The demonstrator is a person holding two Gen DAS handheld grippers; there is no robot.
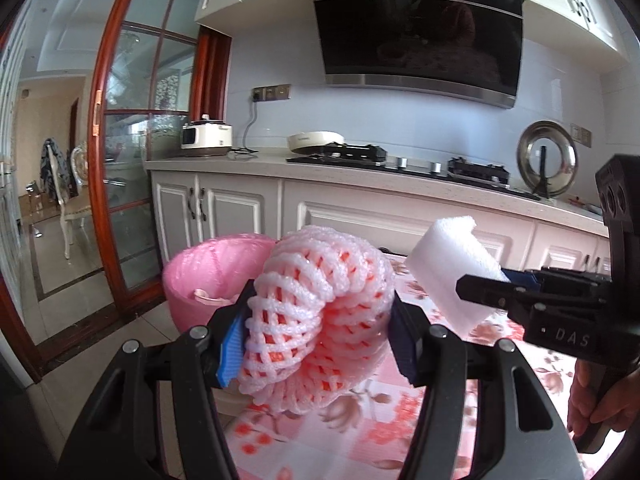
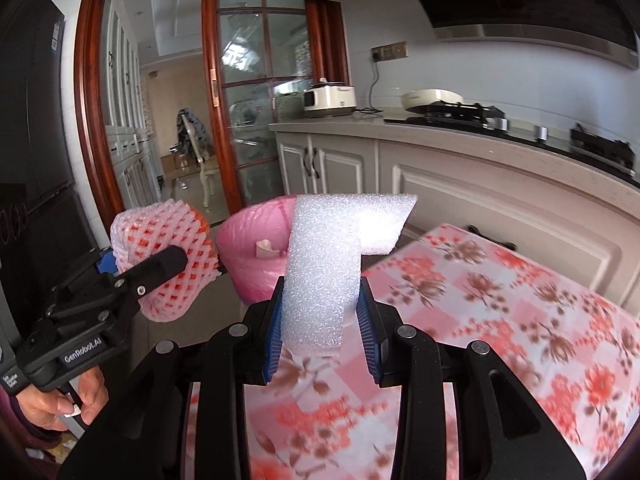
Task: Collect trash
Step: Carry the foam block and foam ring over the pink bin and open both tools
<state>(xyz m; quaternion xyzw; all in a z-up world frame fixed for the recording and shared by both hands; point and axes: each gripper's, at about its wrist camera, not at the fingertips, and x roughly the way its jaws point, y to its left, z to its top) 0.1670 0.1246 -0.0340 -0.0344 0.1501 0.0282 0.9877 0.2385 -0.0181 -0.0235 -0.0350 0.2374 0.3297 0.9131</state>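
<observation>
My left claw (image 1: 316,332) squeezes a pink foam net (image 1: 316,320). My right claw (image 2: 322,320) squeezes white foam (image 2: 328,264). A pink bin (image 1: 208,272) sits near the flowery counter (image 2: 500,320).

Left wrist view: mounted just behind the left gripper (image 1: 316,332), looking forward along its fingers, very near the pink foam fruit net (image 1: 320,320) filling the near centre. Faces across the floral tablecloth (image 1: 360,432) toward the far kitchen counter (image 1: 360,178), range hood (image 1: 420,28) straight ahead. Right wrist view: mounted just behind the right gripper (image 2: 320,324), equally near the white foam strip (image 2: 324,272), turned further left toward the glass sliding door (image 2: 256,92). Shared by both: pink bin (image 1: 212,272) (image 2: 256,248), rice cooker (image 1: 206,138) (image 2: 329,98), counter, tablecloth, and each other's gripper at the frame edge.
</observation>
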